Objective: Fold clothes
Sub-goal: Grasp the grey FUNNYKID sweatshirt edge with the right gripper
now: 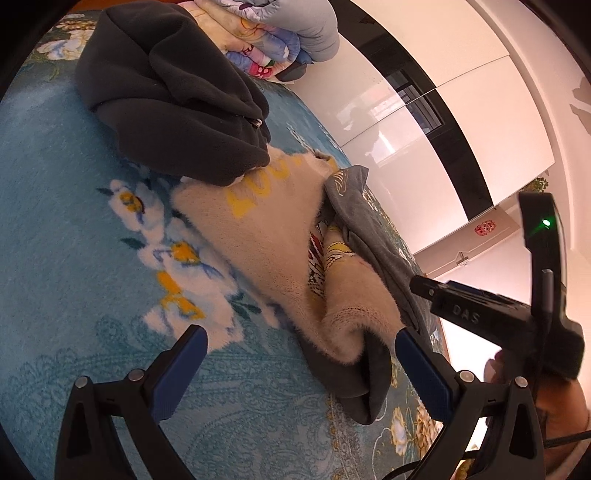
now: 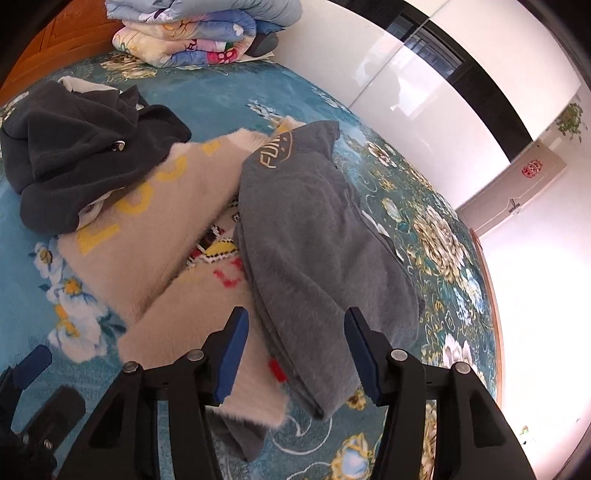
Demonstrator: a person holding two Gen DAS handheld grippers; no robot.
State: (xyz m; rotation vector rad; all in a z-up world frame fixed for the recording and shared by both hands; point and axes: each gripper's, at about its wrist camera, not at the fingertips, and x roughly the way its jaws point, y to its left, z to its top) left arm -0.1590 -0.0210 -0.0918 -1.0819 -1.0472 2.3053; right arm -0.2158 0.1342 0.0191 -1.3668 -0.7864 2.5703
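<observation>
A grey folded garment (image 2: 317, 236) with gold lettering lies on a beige fuzzy sweater (image 2: 147, 240) with yellow letters, on the blue floral bedspread (image 2: 317, 96). A dark charcoal fleece garment (image 2: 85, 155) lies crumpled over the sweater's far end. My right gripper (image 2: 295, 343) is open, its jaws either side of the grey garment's near edge, holding nothing. My left gripper (image 1: 301, 354) is open and empty, just in front of the sweater's (image 1: 273, 236) near folded end, with the grey garment (image 1: 369, 236) to the right. The charcoal garment (image 1: 170, 92) lies beyond.
Folded floral quilts (image 2: 192, 33) are stacked at the head of the bed, also in the left wrist view (image 1: 273, 33). A glossy white wardrobe (image 2: 424, 74) runs along the bed's right side. The right gripper's body (image 1: 517, 295) shows at right in the left view.
</observation>
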